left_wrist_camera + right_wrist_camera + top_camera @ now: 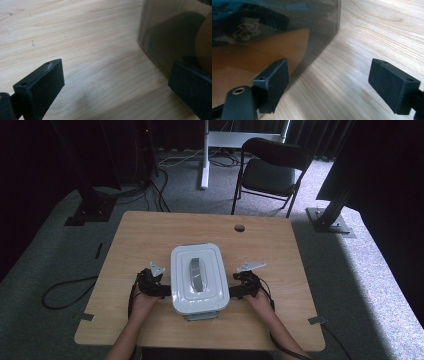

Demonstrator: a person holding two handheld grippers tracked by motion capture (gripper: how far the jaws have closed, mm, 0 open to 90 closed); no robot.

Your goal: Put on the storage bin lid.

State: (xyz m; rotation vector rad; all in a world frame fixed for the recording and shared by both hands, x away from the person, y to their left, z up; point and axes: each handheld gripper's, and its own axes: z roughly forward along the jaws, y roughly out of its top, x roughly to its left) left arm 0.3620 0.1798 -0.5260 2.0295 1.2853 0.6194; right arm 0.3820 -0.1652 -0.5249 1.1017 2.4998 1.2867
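Now my left gripper (161, 289) sits just beside the left wall of the white-lidded box (198, 276), and my right gripper (234, 291) just beside its right wall, low near the table (150, 235). Both sets of jaws stand wide apart, gripping nothing; in each gripper view one jaw lies close against the box's translucent side (319, 30). That box rests near the table's front middle.
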